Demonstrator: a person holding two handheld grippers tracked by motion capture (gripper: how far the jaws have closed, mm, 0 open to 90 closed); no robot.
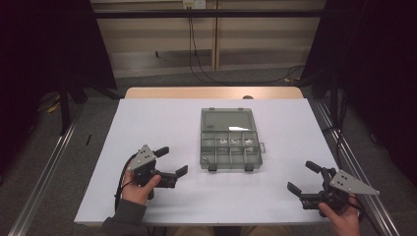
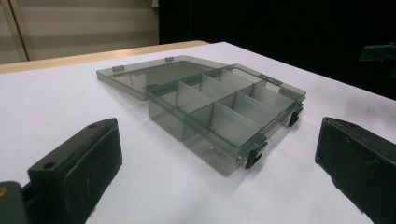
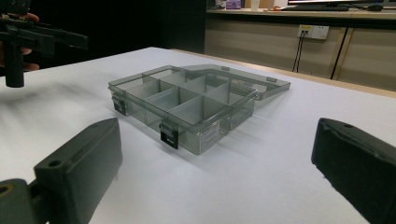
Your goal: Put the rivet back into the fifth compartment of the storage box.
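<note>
A smoky clear plastic organiser box point(image 1: 230, 147) lies in the middle of the white table point(image 1: 147, 118), its lid point(image 1: 227, 120) folded flat open toward the far side. Dividers split it into several compartments; some far-row ones hold small pale items. Two black latches point(image 1: 213, 167) hang on its near wall. My left gripper point(image 1: 172, 161) sits open at the box's near left, held by a hand. My right gripper point(image 1: 305, 176) is open near the table's front right corner. The box point(image 2: 224, 109) lies ahead between the left jaws, and the box point(image 3: 187, 105) lies ahead of the right jaws.
A wooden strip point(image 1: 211, 92) runs along the table's far edge. Metal rails point(image 1: 44, 167) flank the table on the floor. Cables point(image 1: 196, 59) hang at the back wall below a socket. Dark curtains stand at both sides.
</note>
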